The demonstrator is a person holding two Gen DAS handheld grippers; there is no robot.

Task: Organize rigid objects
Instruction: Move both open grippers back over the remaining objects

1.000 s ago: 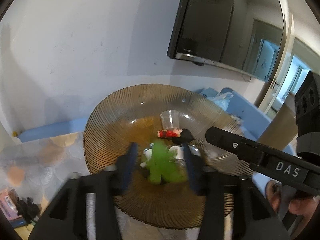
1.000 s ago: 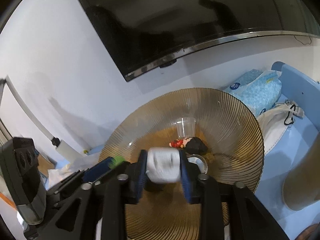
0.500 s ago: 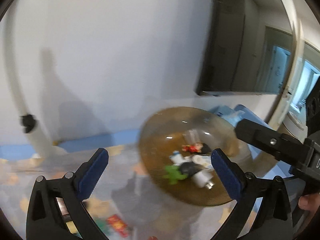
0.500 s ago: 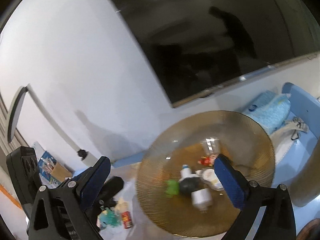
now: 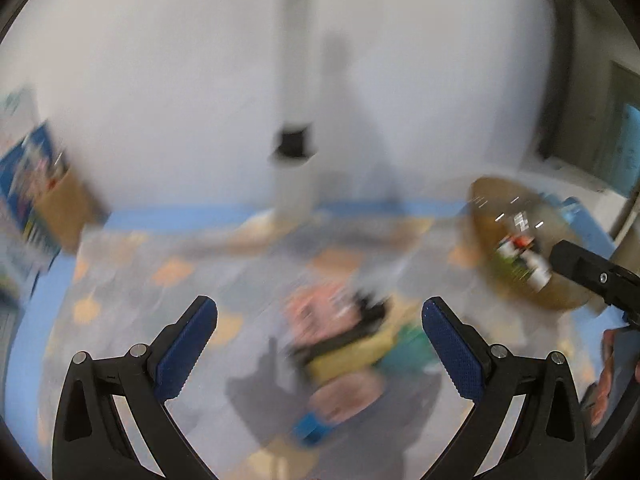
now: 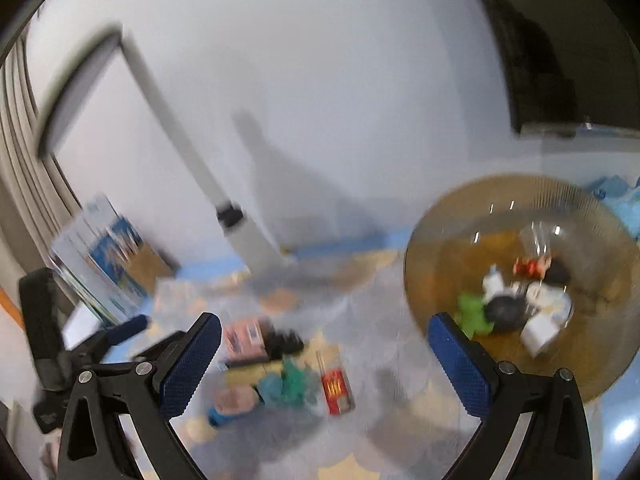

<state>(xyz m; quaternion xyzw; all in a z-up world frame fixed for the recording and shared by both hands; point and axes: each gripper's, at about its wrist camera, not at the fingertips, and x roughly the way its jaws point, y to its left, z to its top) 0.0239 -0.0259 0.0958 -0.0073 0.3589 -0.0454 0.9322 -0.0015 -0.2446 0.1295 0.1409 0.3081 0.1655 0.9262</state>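
pile of small toys (image 6: 280, 364) on the counter (image 6: 380, 432), low and in front of both tongs | bowl (image 6: 448, 232) with toys off to the right | left tongs (image 5: 319, 344) look nearer, wide apart, empty | right tongs (image 6: 324, 360) wide apart, empty | both point down at pile; long side too blurry to tell

One ribbed amber bowl (image 6: 460, 216), one red box (image 6: 337, 389), two pink packets (image 6: 242, 338).
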